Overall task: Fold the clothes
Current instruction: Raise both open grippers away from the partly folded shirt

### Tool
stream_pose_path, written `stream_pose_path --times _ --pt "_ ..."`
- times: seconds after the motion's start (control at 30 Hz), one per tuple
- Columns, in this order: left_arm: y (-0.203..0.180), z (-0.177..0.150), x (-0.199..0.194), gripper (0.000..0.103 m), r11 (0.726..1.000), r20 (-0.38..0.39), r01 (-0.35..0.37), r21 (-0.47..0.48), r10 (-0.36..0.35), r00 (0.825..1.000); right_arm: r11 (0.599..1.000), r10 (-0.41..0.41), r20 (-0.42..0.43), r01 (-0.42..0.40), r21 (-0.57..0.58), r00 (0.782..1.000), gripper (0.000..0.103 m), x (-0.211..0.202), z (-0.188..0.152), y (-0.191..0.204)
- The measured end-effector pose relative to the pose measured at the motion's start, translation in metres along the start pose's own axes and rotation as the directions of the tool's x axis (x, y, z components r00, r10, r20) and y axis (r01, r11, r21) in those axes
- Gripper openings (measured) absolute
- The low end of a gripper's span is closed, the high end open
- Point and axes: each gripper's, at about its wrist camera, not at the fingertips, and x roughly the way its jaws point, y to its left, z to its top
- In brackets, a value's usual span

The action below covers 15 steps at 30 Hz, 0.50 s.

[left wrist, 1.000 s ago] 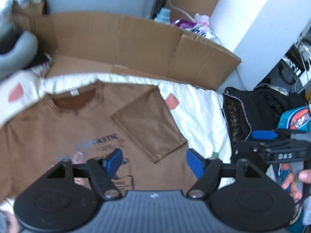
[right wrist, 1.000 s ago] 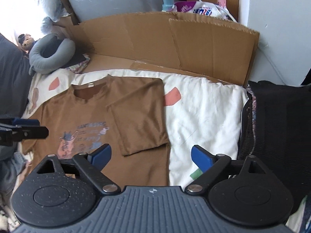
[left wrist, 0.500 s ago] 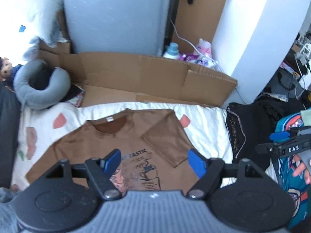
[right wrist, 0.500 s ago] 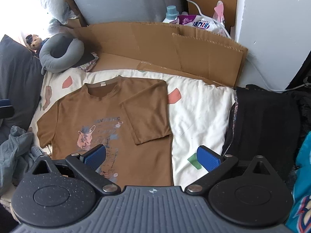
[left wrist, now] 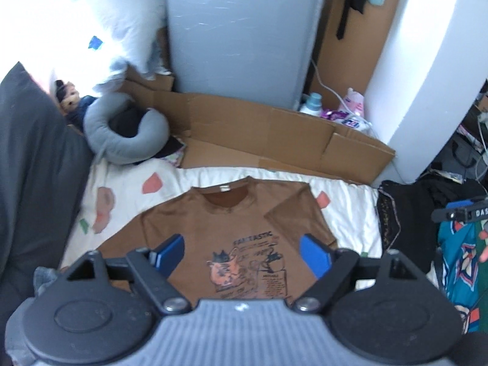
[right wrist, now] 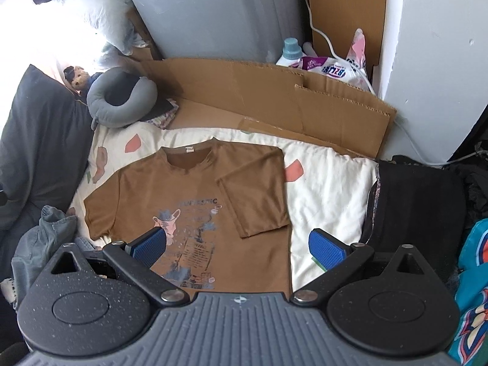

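Nearest the cameras, the left gripper (left wrist: pixel 242 254) hangs above the shirt with its blue pads spread wide and nothing between them; its jaws have just been opening further. The right gripper (right wrist: pixel 239 245) is likewise spread and empty, clear of the cloth. Below both lies the brown T-shirt (right wrist: pixel 195 201), front up on the cream quilt (right wrist: pixel 329 189), collar toward the far side. One sleeve (right wrist: pixel 253 198) is already turned in over the chest on the right of the picture, while the other sleeve (right wrist: pixel 99 213) lies flat and outstretched on the left, so the fold looks to be about a third done, with both hands apart from the garment between steps. The next move probably calls for pinching the outstretched sleeve and the hem on that side together and carrying them across toward the middle, keeping the edge straight so the two sides match. On the chest print the word "FANTASTIC" (left wrist: pixel 253 239) can be read above a cartoon cat; the smaller lines below it are too fine to make out. A small white tag at the collar shows no legible text. Beside the quilt sits a pile of dark clothes (right wrist: pixel 414 204). Farther back stand flattened cardboard (right wrist: pixel 274 103), a grey neck pillow (right wrist: pixel 122 103), and a detergent bag (right wrist: pixel 332 67) whose lettering is only partly readable.
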Motion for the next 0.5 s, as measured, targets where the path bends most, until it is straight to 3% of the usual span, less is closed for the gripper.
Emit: stream_pose_path --times 0.27,0.5 --pt "0.031 -0.019 -0.029 0.087 0.998 0.016 0.002 -0.063 -0.001 1.000 0.999 0.022 0.008 -0.022 0.034 1.000 0.103 -0.016 0.002 0.018" --pt "0.051 -0.036 -0.048 0.087 0.997 0.038 -0.007 -0.077 0.010 0.999 0.999 0.045 0.009 -0.045 -0.004 0.999 0.103 -0.021 0.008 0.046"
